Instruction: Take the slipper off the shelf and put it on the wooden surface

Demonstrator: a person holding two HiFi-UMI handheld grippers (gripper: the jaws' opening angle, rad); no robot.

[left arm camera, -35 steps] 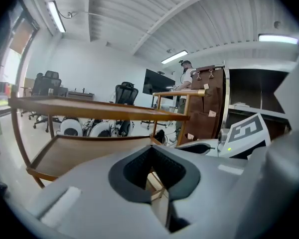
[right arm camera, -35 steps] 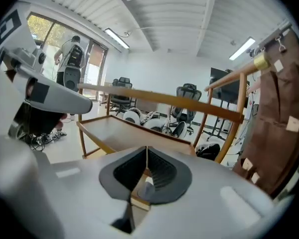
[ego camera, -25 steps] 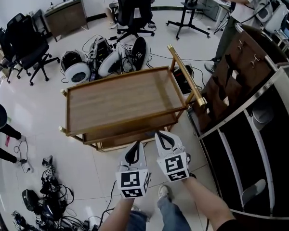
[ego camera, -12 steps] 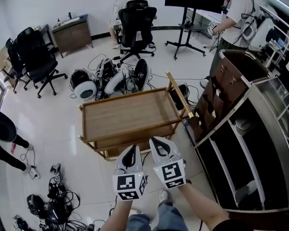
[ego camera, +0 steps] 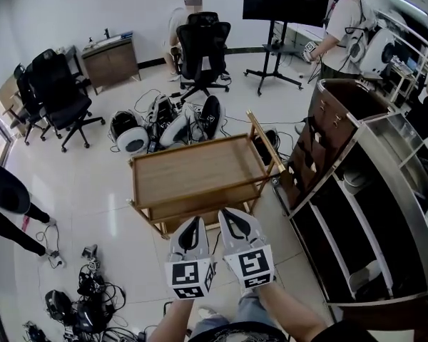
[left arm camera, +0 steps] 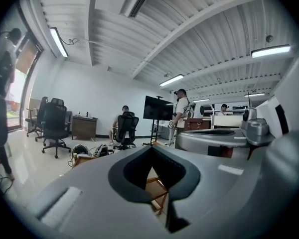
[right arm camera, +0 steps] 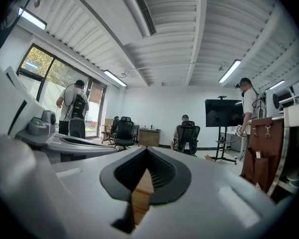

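Observation:
The wooden surface [ego camera: 197,172] is the top of a low wooden trolley in the middle of the head view. To its right stands a dark metal-framed shelf [ego camera: 394,178]. A pale slipper [ego camera: 354,181] lies in one of its compartments and another slipper [ego camera: 364,276] lies lower down. My left gripper [ego camera: 197,220] and right gripper [ego camera: 227,213] hover side by side just in front of the trolley's near edge, both shut and empty. The left gripper [left arm camera: 152,148] and the right gripper [right arm camera: 146,149] show closed tips in their own views, with trolley wood behind them.
A brown cabinet [ego camera: 333,112] stands at the shelf's far end. White devices and cables [ego camera: 164,123] lie on the floor beyond the trolley, and more gear [ego camera: 78,301] at the lower left. Office chairs [ego camera: 53,95], a screen on a stand [ego camera: 285,6] and several people surround the area.
Both grippers have risen, still shut and side by side. The head view has tilted up, so the trolley looks smaller and more of the room shows.

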